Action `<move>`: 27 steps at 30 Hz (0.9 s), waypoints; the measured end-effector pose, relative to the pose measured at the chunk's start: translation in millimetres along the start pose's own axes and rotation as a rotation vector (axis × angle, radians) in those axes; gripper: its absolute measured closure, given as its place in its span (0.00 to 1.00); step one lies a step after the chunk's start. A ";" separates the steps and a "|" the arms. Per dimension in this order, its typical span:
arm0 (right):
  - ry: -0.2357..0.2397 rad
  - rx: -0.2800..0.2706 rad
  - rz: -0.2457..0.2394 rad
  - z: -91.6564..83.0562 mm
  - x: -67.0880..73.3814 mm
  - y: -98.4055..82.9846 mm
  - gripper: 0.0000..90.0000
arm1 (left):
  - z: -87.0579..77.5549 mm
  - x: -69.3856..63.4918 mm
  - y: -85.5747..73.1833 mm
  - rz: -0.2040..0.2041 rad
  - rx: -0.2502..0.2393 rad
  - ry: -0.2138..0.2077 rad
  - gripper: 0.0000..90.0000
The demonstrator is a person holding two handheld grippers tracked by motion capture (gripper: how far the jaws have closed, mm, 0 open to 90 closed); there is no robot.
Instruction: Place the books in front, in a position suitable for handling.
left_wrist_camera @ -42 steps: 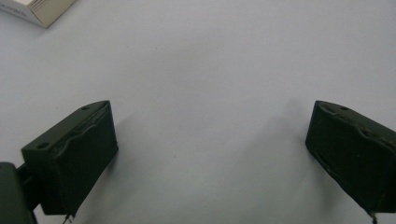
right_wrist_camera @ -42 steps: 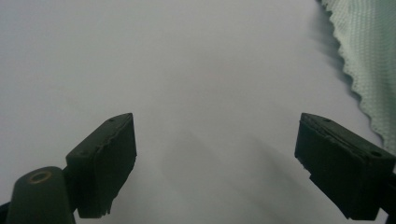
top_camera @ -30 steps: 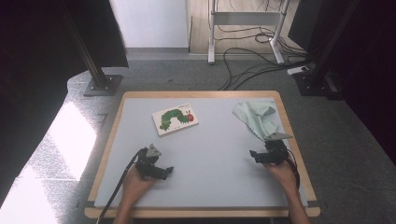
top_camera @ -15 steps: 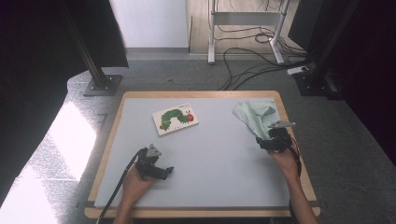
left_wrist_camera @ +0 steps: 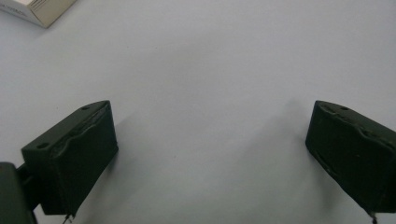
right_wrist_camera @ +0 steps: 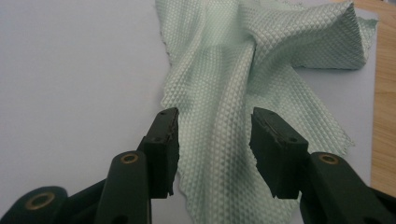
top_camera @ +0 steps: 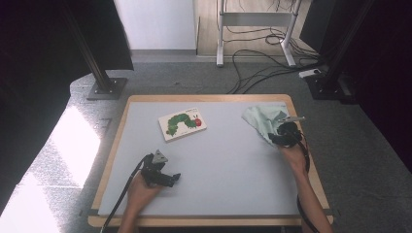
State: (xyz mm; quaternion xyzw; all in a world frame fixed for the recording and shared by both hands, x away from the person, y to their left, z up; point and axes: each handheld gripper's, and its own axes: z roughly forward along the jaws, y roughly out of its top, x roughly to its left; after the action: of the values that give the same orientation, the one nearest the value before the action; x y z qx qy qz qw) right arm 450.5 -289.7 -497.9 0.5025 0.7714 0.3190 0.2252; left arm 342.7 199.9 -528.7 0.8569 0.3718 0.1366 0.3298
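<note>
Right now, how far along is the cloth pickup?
Done: the right tool has reached the green cloth at the table's far right. In hand: its jaws have just been closing and straddle a strip of cloth, but a gap shows on each side, so no grip yet. Left: pinching and lifting it. The left tool rests open over bare table, and the book lies untouched.

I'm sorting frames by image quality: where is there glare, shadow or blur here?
High view: sun glare bleaches the floor left of the table, and both upper corners are nearly black. Left gripper view: the jaws cast soft shadows on the mat; the book corner is soft. Right gripper view: even light, with the cloth weave crisp between the jaws.
</note>
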 end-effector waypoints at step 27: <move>0.026 -0.018 -0.012 -26.5 4.6 2.7 0.97 | -0.1 0.0 0.0 0.002 0.001 0.002 0.02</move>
State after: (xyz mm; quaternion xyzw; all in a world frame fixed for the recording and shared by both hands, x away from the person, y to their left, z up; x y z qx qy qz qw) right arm 432.8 -291.8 -477.7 0.4917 0.7744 0.3310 0.2214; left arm 342.6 199.9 -528.7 0.8573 0.3715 0.1373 0.3290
